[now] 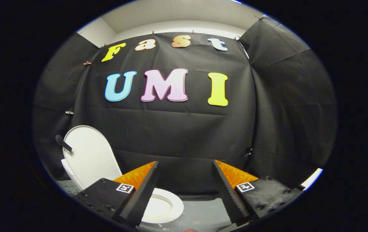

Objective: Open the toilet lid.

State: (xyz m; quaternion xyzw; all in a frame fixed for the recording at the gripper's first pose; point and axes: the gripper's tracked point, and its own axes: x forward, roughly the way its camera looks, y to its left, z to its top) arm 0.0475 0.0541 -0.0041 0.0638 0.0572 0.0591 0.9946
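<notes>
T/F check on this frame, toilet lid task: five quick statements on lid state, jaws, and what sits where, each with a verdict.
1. The toilet lid is raised and stands upright. True.
2. The gripper is clamped on the lid. False: its jaws are open with nothing between them, and the lid stands apart from them.
3. The toilet seat is down, its ring showing past the left finger. True.
4. A dark handle-like piece sticks out at the lid's upper edge. True.
5. The lid lies flat over the bowl. False: the bowl opening is uncovered, and the lid rests up against the black cloth wall side.
</notes>
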